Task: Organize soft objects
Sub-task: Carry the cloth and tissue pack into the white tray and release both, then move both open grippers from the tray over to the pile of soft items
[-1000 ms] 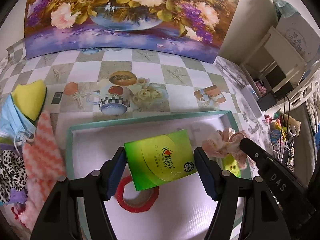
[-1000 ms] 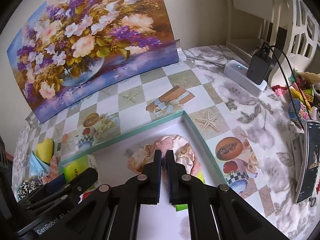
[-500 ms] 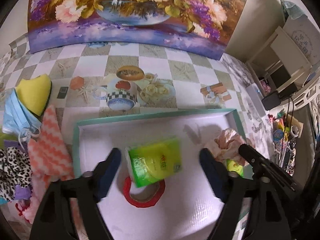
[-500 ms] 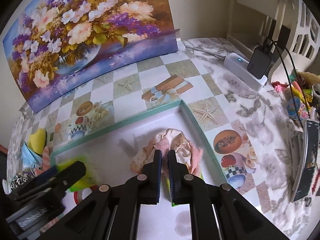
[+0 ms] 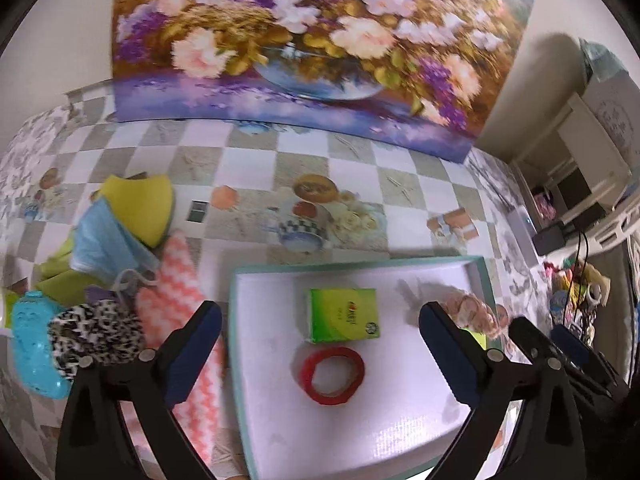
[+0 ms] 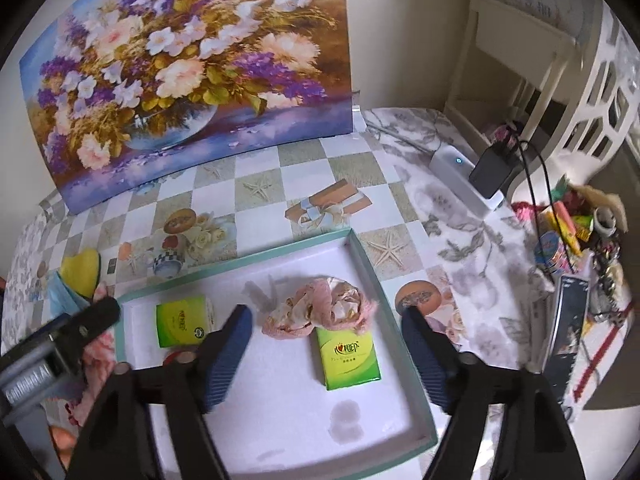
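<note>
A white tray with a teal rim lies on the table. In it are a green tissue pack, a red tape ring, a pink floral scrunchie and a second green tissue pack. My left gripper is open and empty above the first pack. My right gripper is open and empty above the scrunchie. Left of the tray lies a pile: yellow sponge, blue face mask, pink zigzag cloth, leopard scrunchie.
A flower painting stands at the back of the table. A power strip with a charger and a heap of small items sit at the right. A turquoise object lies at the far left.
My left gripper let go of the green tissue pack, which now lies in the tray, and drew back. My right gripper opened and released the pink scrunchie.
</note>
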`<state>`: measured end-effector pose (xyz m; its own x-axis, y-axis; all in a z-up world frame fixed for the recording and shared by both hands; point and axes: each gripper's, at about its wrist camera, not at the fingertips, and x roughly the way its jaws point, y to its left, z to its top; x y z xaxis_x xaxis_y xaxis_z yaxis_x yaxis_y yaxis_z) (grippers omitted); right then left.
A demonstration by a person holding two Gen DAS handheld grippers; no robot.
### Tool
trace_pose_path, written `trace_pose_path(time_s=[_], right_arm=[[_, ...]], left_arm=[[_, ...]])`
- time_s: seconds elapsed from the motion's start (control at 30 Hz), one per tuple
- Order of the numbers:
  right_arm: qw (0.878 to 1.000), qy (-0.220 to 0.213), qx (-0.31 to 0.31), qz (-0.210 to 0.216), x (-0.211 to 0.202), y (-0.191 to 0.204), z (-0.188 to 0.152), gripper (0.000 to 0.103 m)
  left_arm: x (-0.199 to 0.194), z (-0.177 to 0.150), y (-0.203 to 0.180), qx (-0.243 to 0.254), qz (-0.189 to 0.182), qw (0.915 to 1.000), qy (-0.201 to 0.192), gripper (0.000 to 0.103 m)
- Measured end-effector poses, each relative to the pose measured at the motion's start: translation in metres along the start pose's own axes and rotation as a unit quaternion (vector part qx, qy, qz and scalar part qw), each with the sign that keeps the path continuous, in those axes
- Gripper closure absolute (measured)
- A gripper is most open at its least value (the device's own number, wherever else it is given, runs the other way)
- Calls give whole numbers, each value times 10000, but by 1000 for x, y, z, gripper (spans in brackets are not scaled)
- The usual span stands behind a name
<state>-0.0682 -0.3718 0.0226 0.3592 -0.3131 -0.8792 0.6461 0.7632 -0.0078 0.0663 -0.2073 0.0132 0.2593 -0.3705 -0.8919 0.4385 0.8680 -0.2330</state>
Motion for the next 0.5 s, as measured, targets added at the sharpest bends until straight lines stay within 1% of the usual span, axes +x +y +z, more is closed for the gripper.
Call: trace_pose_path(time_s=[0.03, 0.07, 0.1, 0.2, 0.3, 0.43, 0.5], right_arm=[[10000, 23, -24, 0, -1, 1, 0, 10], [10000, 50, -26, 4, -2, 2, -1, 2], [10000, 65, -9, 10, -3, 2, -1, 0], [9999, 82, 111, 44, -4, 2, -2, 0], [9996, 143, 215, 120, -2, 4, -3, 0], [9996, 202, 127, 155, 1, 15, -6, 0], [9996, 205, 77, 184, 1, 23, -7, 0]], left_arm=[[-1, 1, 4, -53, 43, 10000, -10, 3], [-2, 2, 9, -126, 81, 9999, -26, 3], [-3, 2, 14, -165, 101, 9998, -34, 3], [-5, 3, 24, -168, 275, 9995, -39, 3], [-9, 3, 35, -255, 279, 9993, -10, 3], [-18, 3, 48, -280, 387, 9989, -29, 3], [-22, 2, 56, -325, 367, 9988, -21, 3]])
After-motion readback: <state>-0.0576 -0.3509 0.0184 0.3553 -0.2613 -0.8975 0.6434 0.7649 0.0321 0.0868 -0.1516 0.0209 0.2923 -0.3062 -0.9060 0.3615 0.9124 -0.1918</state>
